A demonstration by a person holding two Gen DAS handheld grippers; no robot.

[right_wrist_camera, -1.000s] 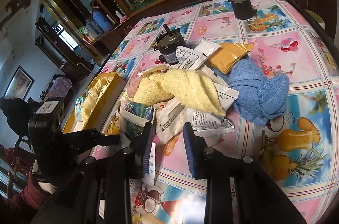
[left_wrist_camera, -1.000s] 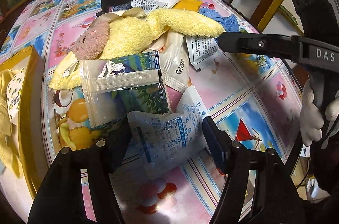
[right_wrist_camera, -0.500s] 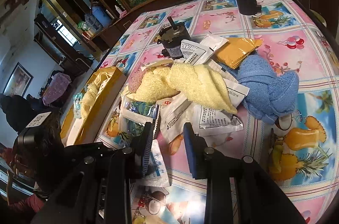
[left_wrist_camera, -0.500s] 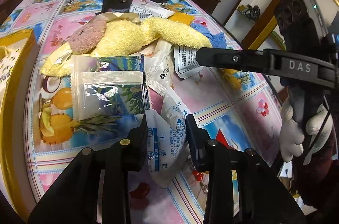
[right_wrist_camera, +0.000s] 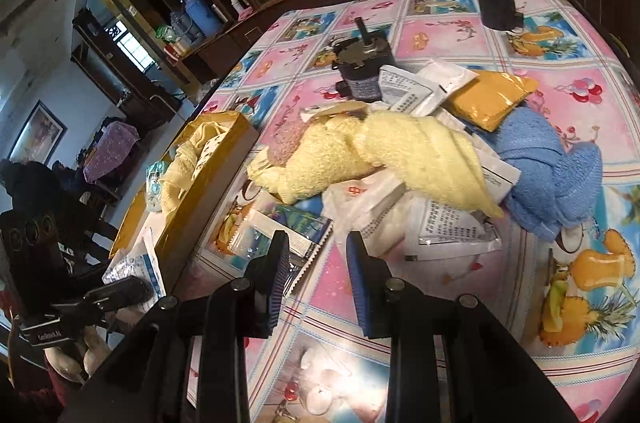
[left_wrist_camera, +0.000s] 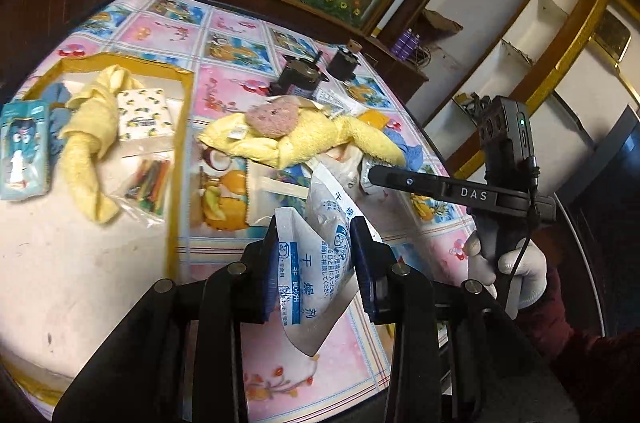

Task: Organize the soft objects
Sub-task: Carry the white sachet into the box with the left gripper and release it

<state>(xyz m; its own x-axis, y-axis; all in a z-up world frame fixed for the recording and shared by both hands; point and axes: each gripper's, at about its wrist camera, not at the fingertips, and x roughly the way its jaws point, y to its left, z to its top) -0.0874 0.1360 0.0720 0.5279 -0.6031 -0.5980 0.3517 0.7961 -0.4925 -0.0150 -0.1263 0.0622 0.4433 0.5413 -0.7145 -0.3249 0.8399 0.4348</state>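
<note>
Left wrist view: the left gripper (left_wrist_camera: 316, 255), at lower centre, now pinches the white desiccant sachet with blue print (left_wrist_camera: 316, 243) between its blue pads; a second ago the jaws stood wide around it as it lay flat on the table, and half a second ago they had just closed on it. The sachet now hangs clear of the pink-and-blue fruit-print tablecloth (left_wrist_camera: 224, 79), crumpled between the pads with its lower corner drooping. The view has swung left, so the shallow gold-edged cardboard tray (left_wrist_camera: 180, 127) fills the left of the frame, holding a knotted pale yellow towel (left_wrist_camera: 86, 151), a lemon-print tissue pack (left_wrist_camera: 145, 114) and a clear bag of coloured sticks (left_wrist_camera: 149, 183). I judge the sachet is on its way to that tray.

Right wrist view: the right gripper (right_wrist_camera: 318, 279), at lower centre, has its jaws spread and holds nothing, much as in both earlier frames. It hovers just before the pile at centre: a fluffy pale yellow cloth (right_wrist_camera: 400, 159) draped over white printed sachets (right_wrist_camera: 448, 227), a blue knitted cloth (right_wrist_camera: 552, 175) at right, an orange flat pouch (right_wrist_camera: 492, 95) above. With one sachet lifted, most of the heap remains to be sorted.
</note>
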